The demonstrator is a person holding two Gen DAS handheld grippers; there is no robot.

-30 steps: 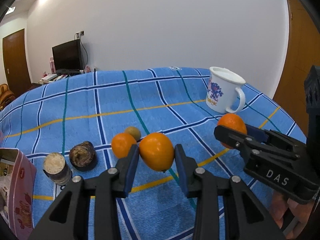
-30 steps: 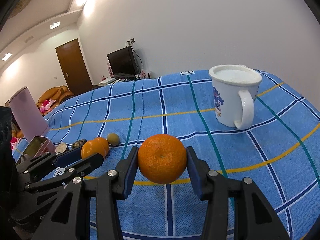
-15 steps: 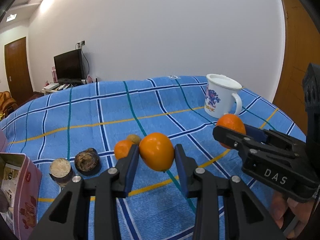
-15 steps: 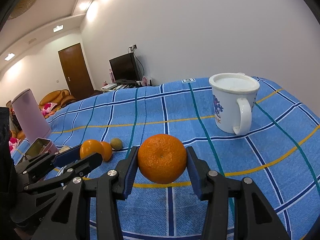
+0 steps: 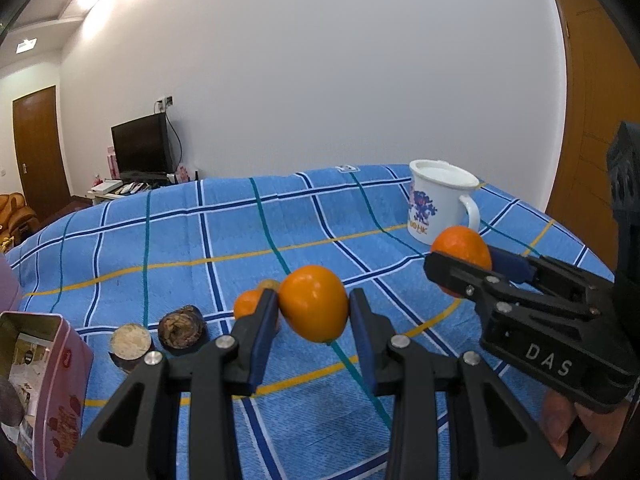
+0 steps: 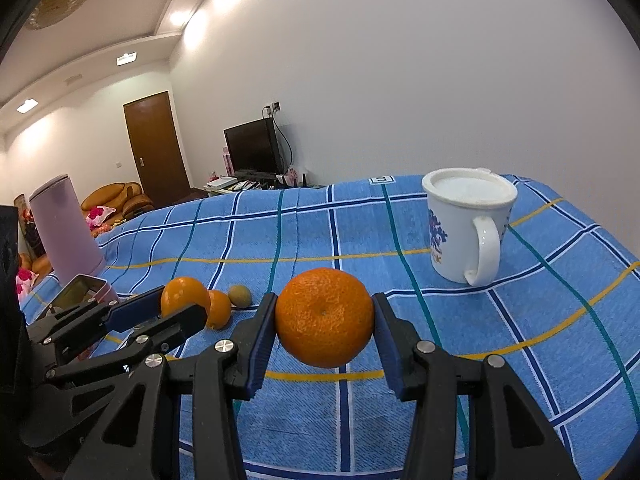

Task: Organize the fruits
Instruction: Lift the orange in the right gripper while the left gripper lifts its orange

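Left gripper (image 5: 314,312) jaws clenched on smooth glossy orange fruit (image 5: 313,309); right gripper (image 6: 325,322) jaws grasping pebbly round tangerine (image 6: 324,317). Both light, squashy-skinned, probably slippery; mid-belly grip looks right.

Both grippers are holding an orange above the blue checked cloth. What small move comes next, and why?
Probably carry the right gripper with its dimpled orange toward the small orange and brownish round fruit lying together on the cloth, grouping the fruit; the left gripper grips a smooth orange there already.
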